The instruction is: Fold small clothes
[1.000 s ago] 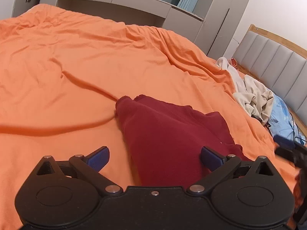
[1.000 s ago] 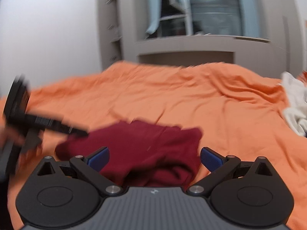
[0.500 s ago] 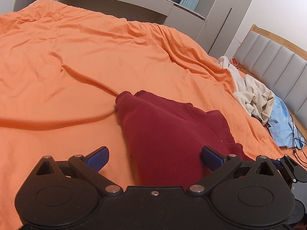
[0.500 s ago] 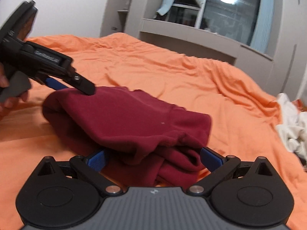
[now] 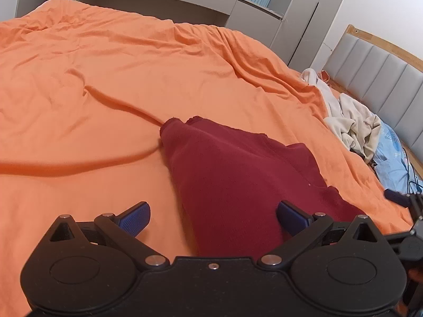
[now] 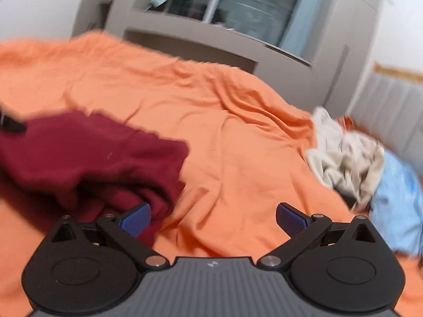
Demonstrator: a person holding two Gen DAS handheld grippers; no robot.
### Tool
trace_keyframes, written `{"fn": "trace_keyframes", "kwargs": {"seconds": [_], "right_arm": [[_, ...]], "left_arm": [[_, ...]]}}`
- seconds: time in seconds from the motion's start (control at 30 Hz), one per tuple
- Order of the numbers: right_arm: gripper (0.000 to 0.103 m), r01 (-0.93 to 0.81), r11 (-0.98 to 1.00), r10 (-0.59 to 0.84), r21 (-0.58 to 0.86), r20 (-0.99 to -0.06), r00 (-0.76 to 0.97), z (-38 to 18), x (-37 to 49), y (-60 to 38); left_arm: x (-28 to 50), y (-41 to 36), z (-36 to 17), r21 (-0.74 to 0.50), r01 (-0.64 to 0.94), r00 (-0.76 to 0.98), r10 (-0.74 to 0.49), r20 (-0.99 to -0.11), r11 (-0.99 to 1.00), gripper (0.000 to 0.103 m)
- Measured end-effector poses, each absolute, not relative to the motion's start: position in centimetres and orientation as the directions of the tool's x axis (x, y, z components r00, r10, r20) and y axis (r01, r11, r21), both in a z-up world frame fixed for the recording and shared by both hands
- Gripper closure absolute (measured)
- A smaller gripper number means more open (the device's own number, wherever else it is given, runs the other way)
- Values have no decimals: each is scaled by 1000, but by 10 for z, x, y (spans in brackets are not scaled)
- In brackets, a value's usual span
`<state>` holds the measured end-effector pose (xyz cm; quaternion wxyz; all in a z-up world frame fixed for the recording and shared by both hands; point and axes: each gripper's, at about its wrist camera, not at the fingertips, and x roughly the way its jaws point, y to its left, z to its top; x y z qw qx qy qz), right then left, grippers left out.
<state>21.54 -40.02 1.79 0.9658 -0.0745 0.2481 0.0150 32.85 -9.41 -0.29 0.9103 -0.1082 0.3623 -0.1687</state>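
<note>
Lying on the orange bedspread [image 5: 132, 79], the maroon garment [image 5: 232, 174] shows no readable label; both claws gape empty.

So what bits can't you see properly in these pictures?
- Dark red garment: its near end is hidden behind the left gripper body in the left wrist view, so its type is unclear.
- Right wrist view: motion blur smears the cream clothes pile and the window.
- Light blue item: cut off by the picture edge in the left wrist view.
- Right gripper: in the left wrist view only an edge of it shows, far right.
</note>
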Motion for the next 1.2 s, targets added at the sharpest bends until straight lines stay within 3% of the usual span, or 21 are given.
{"fn": "trace_keyframes", "kwargs": {"seconds": [0.23,0.37,0.67,0.8,0.93,1.2], "right_arm": [[0,-29,967,161,251,-527,835,8,262,-443],[0,29,930,190,366,-547,816,0,294,-452],[0,-65,995,104,81,-717,690,-22,309,-413],[0,-85,992,128,96,-732,669,-20,296,-413],[0,-106,984,175,141,-709,683,-14,290,-421],[2,-117,896,330,429,-465,822,1,291,-452]], "left_arm": [[330,-91,-6,-337,228,677,-397,-620,914,1],[331,-90,-9,-354,217,667,-403,-627,910,1],[332,-94,-9,-331,227,668,-394,-631,916,1],[331,-96,-8,-318,239,665,-393,-635,918,1],[330,-97,-7,-294,250,670,-384,-635,922,1],[330,-96,-7,-294,250,666,-385,-639,922,1]]}}
